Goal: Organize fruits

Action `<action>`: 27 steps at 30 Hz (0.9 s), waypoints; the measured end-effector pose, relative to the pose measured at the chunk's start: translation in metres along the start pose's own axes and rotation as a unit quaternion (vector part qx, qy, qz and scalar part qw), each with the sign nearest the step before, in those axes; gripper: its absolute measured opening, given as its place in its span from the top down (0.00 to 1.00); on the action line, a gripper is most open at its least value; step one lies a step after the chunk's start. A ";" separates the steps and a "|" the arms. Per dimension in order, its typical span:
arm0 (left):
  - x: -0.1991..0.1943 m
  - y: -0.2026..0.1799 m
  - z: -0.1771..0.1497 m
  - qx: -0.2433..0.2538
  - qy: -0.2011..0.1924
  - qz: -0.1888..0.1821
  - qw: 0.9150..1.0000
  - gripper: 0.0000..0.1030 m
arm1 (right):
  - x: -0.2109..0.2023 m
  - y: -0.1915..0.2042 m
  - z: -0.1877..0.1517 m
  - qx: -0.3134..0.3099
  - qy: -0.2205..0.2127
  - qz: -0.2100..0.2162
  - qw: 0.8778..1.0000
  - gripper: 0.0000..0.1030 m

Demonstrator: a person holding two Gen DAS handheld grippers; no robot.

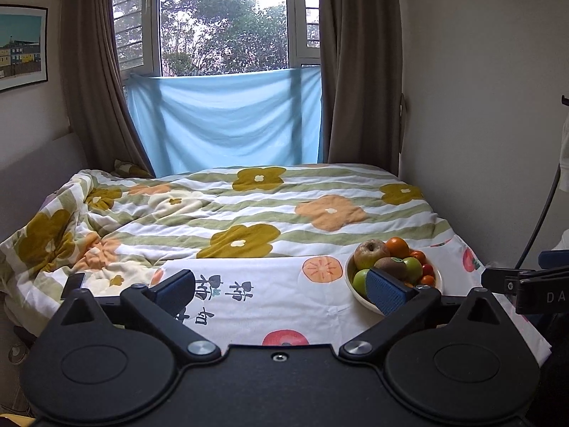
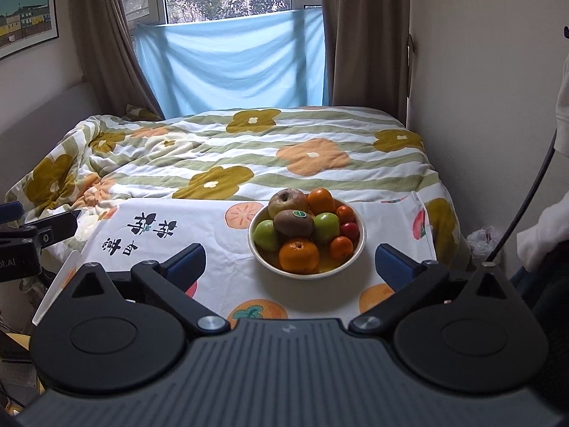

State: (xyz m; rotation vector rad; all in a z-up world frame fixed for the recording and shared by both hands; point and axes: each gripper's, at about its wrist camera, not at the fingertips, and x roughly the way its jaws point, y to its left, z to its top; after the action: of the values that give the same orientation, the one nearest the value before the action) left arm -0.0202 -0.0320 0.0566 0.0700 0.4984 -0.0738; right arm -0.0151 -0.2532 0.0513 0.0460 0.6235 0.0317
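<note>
Fruit bowl (image 2: 360, 240) sits full on the cloth (image 2: 213, 245); both grippers' jaws spread wide, empty

The left tongs (image 1: 281, 290) were matte black, with two round hinge housings, each carrying a shallow circular recess and a raised triangular cut-out above it. Silver round-headed screws pinned the angled link arms, and a small screw sat in the middle of the flat black body. Its fingers (image 1: 386, 290) were faced with dark blue, finely dotted pads. The right tongs (image 2: 290, 263) matched that build, but their central body was grey and ribbed with fine parallel grooves, with a small faint emblem near its front edge. A thin black cable (image 2: 526, 199) curved beside a white sleeve (image 2: 542, 240).
</note>
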 end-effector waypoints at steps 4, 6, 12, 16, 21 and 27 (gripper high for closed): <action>-0.003 0.001 -0.009 0.000 0.010 -0.004 1.000 0.00 | -0.003 0.006 -0.007 -0.002 0.014 -0.004 1.000 0.00; -0.003 0.002 -0.013 0.001 0.015 -0.003 1.000 0.00 | -0.005 0.007 -0.009 -0.004 0.013 -0.006 1.000 0.00; -0.007 0.007 -0.019 -0.006 0.022 -0.003 1.000 0.00 | -0.008 0.008 -0.011 0.002 0.012 -0.009 1.000 0.00; -0.008 0.007 -0.021 -0.003 0.024 -0.002 1.000 0.00 | -0.008 0.006 -0.013 0.006 0.016 -0.012 1.000 0.00; -0.008 0.007 -0.020 -0.001 0.025 -0.002 1.000 0.00 | -0.009 0.007 -0.014 0.006 0.017 -0.014 1.000 0.00; -0.008 0.007 -0.020 0.000 0.022 -0.001 1.000 0.00 | -0.009 0.008 -0.015 0.005 0.016 -0.014 1.000 0.00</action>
State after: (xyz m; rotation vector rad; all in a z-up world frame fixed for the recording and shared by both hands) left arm -0.0364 -0.0226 0.0433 0.0706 0.5416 -0.0734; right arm -0.0314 -0.2453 0.0454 0.0471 0.6570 0.0016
